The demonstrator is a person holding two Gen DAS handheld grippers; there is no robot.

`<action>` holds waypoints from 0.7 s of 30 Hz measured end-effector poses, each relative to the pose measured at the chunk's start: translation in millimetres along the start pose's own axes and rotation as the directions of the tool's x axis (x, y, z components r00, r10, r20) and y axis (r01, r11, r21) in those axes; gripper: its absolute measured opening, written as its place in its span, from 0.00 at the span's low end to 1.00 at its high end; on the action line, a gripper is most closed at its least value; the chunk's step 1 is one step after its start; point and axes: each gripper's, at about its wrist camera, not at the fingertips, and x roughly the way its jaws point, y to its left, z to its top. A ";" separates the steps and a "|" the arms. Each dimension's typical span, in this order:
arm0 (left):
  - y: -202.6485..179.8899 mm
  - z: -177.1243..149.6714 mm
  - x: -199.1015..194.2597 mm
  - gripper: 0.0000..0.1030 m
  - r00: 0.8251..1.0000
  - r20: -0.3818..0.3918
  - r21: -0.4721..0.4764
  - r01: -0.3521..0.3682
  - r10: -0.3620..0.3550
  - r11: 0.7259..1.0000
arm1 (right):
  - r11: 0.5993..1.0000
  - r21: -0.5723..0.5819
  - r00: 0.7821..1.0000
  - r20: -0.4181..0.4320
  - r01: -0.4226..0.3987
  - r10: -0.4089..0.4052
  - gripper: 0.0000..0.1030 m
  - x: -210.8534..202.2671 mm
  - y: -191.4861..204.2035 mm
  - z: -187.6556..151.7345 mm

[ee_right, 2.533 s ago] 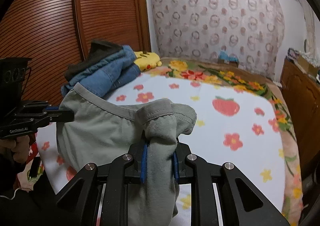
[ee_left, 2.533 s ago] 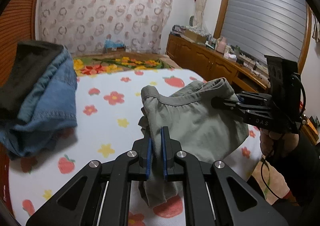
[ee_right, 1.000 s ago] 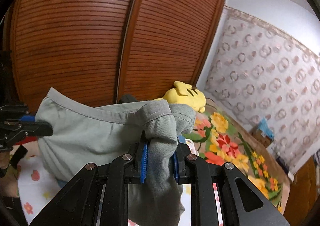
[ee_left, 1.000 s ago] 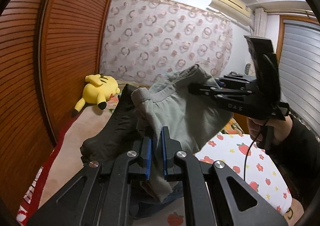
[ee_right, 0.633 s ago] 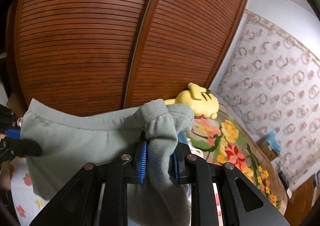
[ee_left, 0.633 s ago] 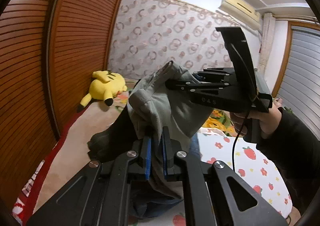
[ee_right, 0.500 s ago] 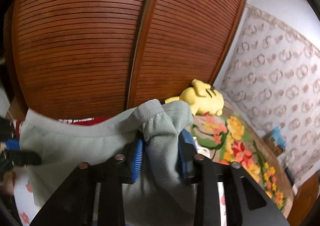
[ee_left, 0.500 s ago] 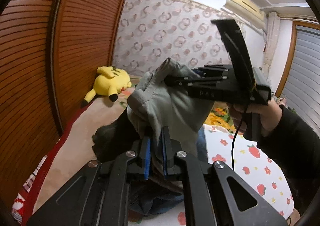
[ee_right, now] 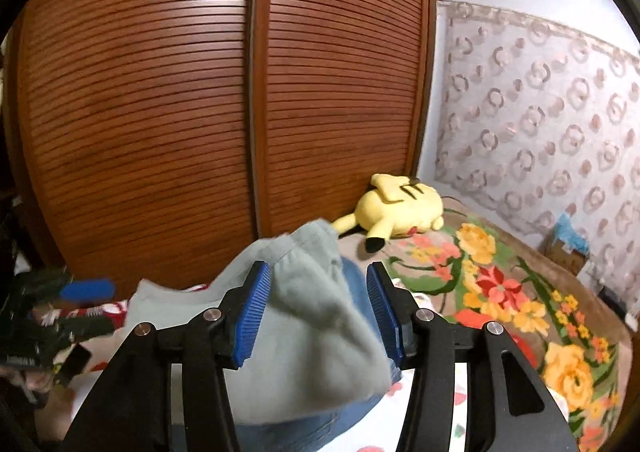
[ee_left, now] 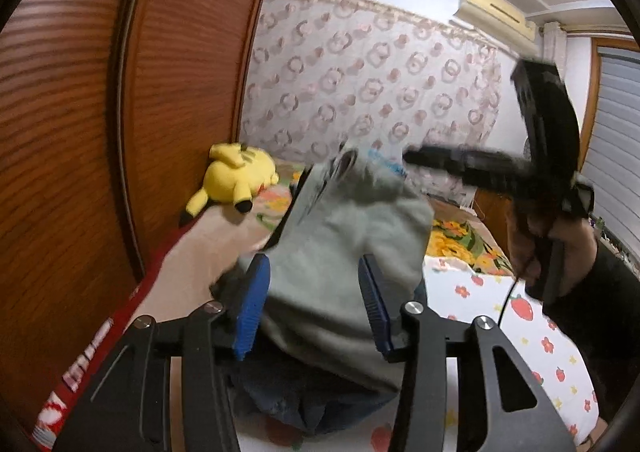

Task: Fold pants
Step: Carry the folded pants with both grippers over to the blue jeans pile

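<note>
The folded grey-green pants (ee_left: 336, 268) lie on top of a pile of blue denim and dark clothes (ee_left: 320, 400) at the bed's left side. My left gripper (ee_left: 314, 304) is open, its blue pads on either side of the pants. My right gripper (ee_right: 318, 312) is open too, with the pants (ee_right: 304, 344) lying loose between its pads above the denim (ee_right: 352, 288). The right gripper shows blurred in the left wrist view (ee_left: 412, 157), and the left gripper shows at the left edge of the right wrist view (ee_right: 86, 312).
A brown slatted wardrobe (ee_right: 200, 91) stands close behind the pile. A yellow plush toy (ee_right: 396, 207) lies on the flowered blanket (ee_right: 512, 292). The white sheet with strawberries (ee_left: 528, 332) spreads to the right. A patterned curtain (ee_left: 372, 91) hangs at the back.
Both grippers carried the pants from the middle of the bed to the clothes pile by the wardrobe. Both have now opened and let the pants go onto the pile.
</note>
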 end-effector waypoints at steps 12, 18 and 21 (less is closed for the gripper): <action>2.3 -7.7 52.2 0.46 0.990 -0.139 0.067 -0.009 0.018 0.998 | 0.995 0.087 0.995 -0.082 -0.048 0.056 0.45 22.5 -28.5 -32.3; 14.2 -24.7 73.6 0.46 0.979 -0.200 0.048 -0.023 0.032 0.999 | 0.992 0.113 0.989 -0.131 -0.049 0.063 0.45 73.4 -41.9 -26.0; 16.6 -28.4 77.6 0.46 0.979 -0.204 0.029 -0.015 0.021 0.999 | 0.994 0.101 0.990 -0.131 -0.047 0.060 0.45 78.9 -39.4 -23.7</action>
